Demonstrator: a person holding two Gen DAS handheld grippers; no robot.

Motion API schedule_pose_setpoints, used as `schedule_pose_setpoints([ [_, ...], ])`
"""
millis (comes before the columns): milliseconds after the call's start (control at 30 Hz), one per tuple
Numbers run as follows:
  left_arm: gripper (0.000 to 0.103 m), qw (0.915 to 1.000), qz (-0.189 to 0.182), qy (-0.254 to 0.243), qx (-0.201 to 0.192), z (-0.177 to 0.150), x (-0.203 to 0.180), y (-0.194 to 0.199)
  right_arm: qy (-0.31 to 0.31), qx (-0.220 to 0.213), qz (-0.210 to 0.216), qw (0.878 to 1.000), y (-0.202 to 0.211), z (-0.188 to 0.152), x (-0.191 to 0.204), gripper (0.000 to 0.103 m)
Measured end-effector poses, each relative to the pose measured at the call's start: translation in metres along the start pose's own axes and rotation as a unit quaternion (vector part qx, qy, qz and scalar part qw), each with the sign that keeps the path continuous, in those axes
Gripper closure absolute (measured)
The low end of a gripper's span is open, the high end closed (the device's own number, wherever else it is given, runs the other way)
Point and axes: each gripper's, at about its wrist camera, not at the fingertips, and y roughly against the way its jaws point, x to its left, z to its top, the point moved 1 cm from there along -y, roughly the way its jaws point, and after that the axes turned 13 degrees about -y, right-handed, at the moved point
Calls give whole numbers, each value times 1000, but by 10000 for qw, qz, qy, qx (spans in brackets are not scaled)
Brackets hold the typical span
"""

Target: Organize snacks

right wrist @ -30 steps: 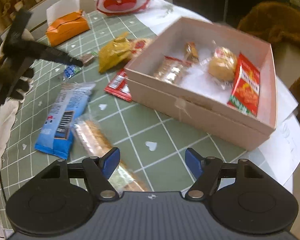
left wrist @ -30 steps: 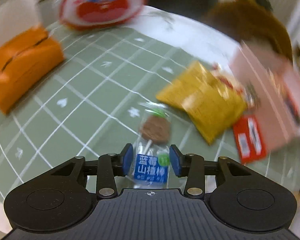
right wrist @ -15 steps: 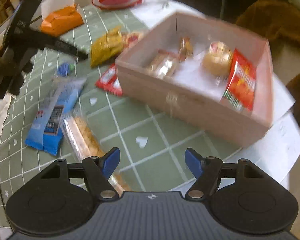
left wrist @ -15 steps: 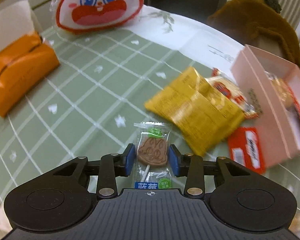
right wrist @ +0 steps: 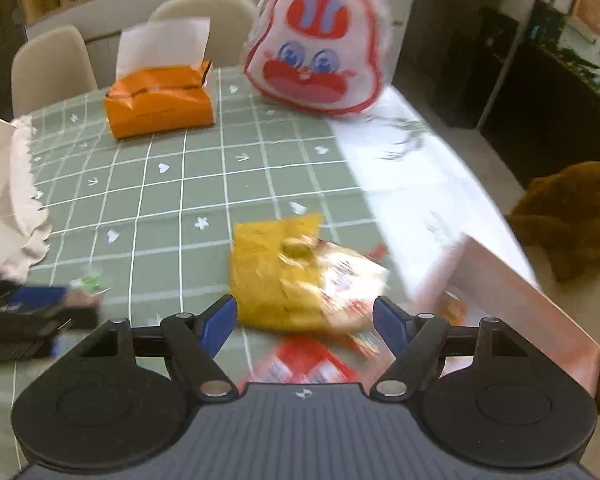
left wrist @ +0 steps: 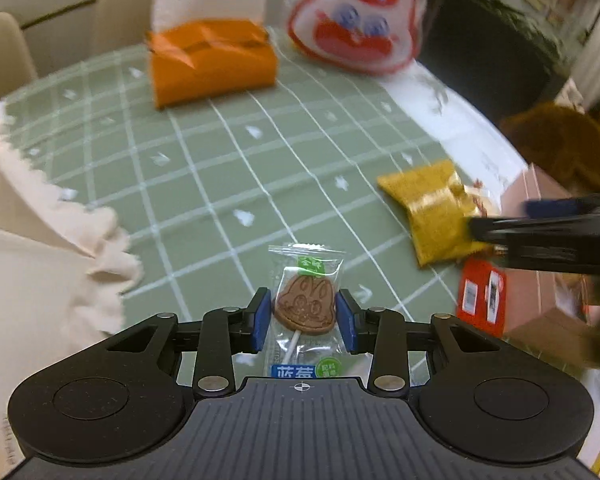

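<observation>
The green grid tablecloth [right wrist: 160, 184] spreads ahead of both grippers, with the orange tissue box [right wrist: 158, 106] and the rabbit-face bag [right wrist: 320, 60] far beyond their fingertips. The pink cardboard box [right wrist: 520, 304], where sorted snacks appear to go, sits off to the right of the right gripper [right wrist: 304, 320], its near corner just past that gripper's right finger.

The right gripper's jaws are opening and nothing is between them. Just ahead of its tips lies the yellow snack packet [right wrist: 272, 276], overlapping a clear crinkly packet [right wrist: 348, 284]; a red sachet [right wrist: 304, 364] lies under the gap between the fingers. For a clean pick, this gripper should come down around the yellow packet's narrow width and stay clear of the clear one, so only one item lifts.

The left gripper [left wrist: 302, 320] has its jaws closing on the wrapped rabbit lollipop [left wrist: 306, 306], the blue pads pressing on either side of the brown disc. The wrapper stands up out of the grip and appears lifted off the cloth. The hold looks best kept on the hard disc, not the loose film, which would slip. The right gripper shows at this view's right edge, between the lollipop and the box, so carrying the lollipop over probably means waiting or passing behind it.
</observation>
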Motion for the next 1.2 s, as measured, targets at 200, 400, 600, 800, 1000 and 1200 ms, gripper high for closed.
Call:
schedule_pose_setpoints([
  [200,63,9986,-27,389,-367,2,16,41,162,385,-313,9986,-56,-3,30,28],
  [400,63,9980,-255,244,-531,0,0,67,216,193,-208,9994,-24,-12,31,40],
  [600,63,9967,-607,-183,-504,-15,-34,75,-242,46,266,9993,44,-41,2,43],
  [800,62,9892,-1416,-300,-218,-64,-74,57,-829,69,192,9963,95,-114,-44,45],
  [1000,63,9798,-1945,-296,349,-114,-107,28,-1425,-62,-474,9886,110,-185,-88,46],
  [1200,62,9782,-1991,-255,541,-135,-117,20,-2228,93,-64,9748,124,-219,-102,46],
])
